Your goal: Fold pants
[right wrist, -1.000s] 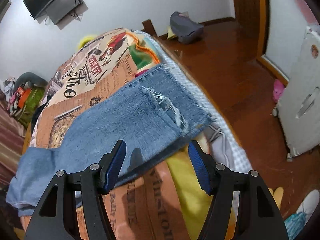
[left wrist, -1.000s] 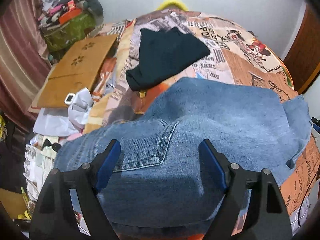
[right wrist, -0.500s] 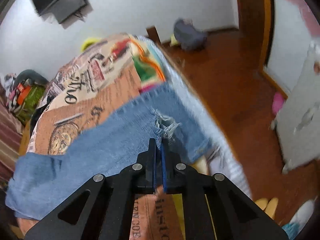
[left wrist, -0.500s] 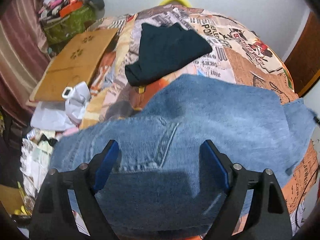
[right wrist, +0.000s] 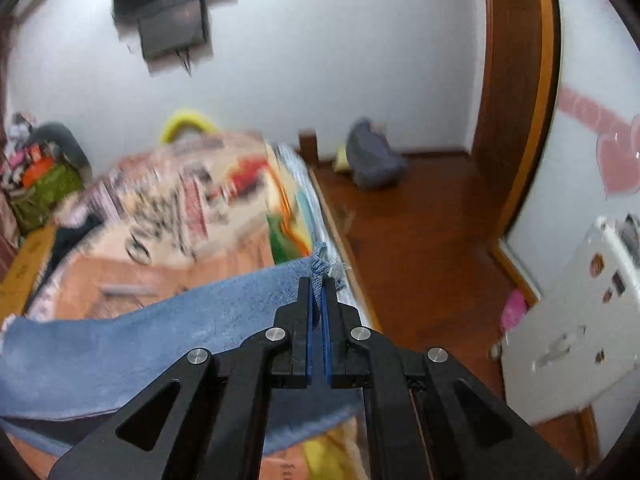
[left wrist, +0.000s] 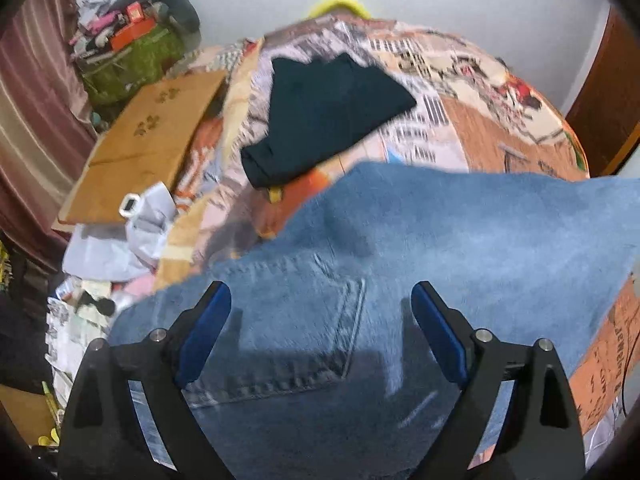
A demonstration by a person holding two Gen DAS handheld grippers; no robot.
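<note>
Blue jeans (left wrist: 420, 248) lie across a bed with a newspaper-print cover (left wrist: 480, 80). My left gripper (left wrist: 322, 312) is open and hovers over the seat of the jeans, its fingers either side of the back pocket (left wrist: 312, 320). My right gripper (right wrist: 319, 284) is shut on the frayed hem (right wrist: 326, 266) of the jeans' legs (right wrist: 132, 344) and holds it lifted off the bed, so the legs hang in a band toward the left.
A folded dark garment (left wrist: 324, 116) lies further up the bed. A brown board (left wrist: 140, 140) and white crumpled cloth (left wrist: 136, 228) sit at the left edge. The bed's right edge (right wrist: 332, 216) drops to a wooden floor (right wrist: 420, 240) with a grey bag (right wrist: 372, 156) and a white cabinet (right wrist: 580, 320).
My right gripper closed on the jeans' frayed hem and has lifted it off the bed. My left gripper stayed open and dipped a little closer over the seat.
</note>
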